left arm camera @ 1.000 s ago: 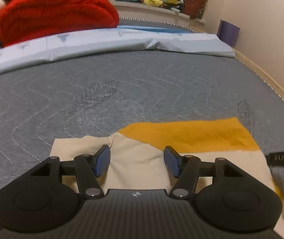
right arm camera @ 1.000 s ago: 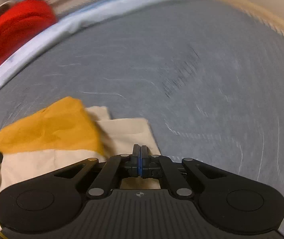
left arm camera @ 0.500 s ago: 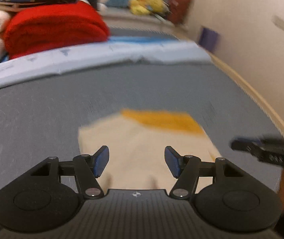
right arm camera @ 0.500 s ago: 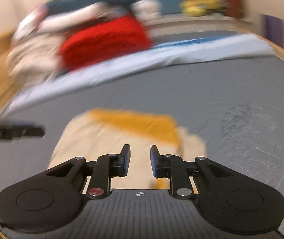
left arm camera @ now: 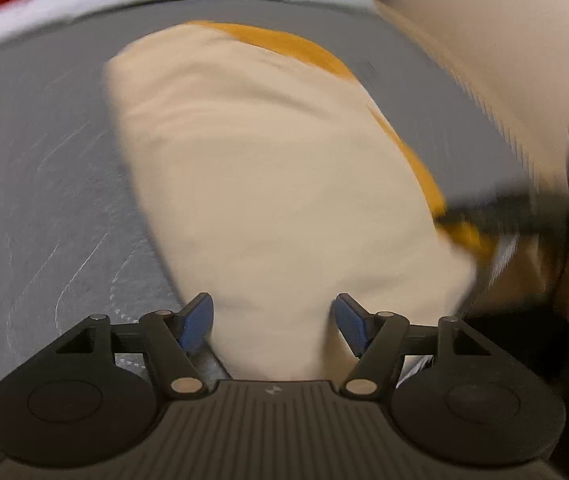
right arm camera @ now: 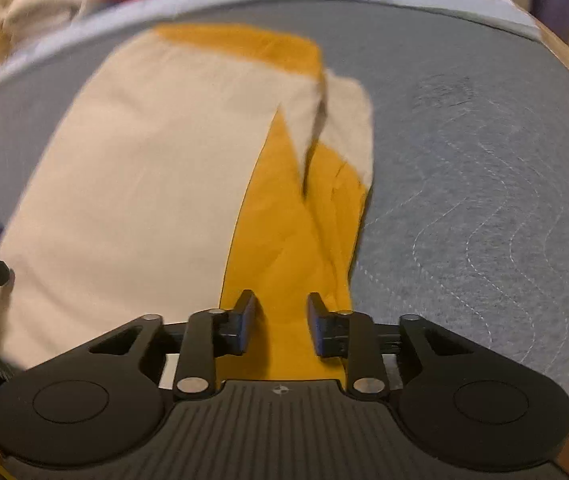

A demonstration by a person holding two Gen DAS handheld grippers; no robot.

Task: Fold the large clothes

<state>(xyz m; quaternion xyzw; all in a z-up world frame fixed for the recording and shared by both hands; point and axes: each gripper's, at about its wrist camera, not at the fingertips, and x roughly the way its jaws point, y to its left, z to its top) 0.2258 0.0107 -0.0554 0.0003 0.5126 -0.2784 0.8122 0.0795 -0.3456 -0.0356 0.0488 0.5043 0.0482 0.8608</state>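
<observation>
On the grey quilted mattress point(right arm camera: 484, 184) the cream-and-mustard garment point(left arm camera: 268, 168) lies folded lengthwise, and you've swung both grippers down to its near edge — left gripper point(left arm camera: 274, 322) and right gripper point(right arm camera: 280, 322) released, jaws straddling cloth — ready, likely, for the next fold.

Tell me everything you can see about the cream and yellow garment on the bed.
The garment is soft cloth, mostly cream with mustard-yellow panels along its far edge and right side. It lies folded into a long, fairly flat bundle on the grey quilted mattress, with a loose cream flap at the right. The left tongs and right tongs are open over its near end; the blur hides whether they touch.
</observation>
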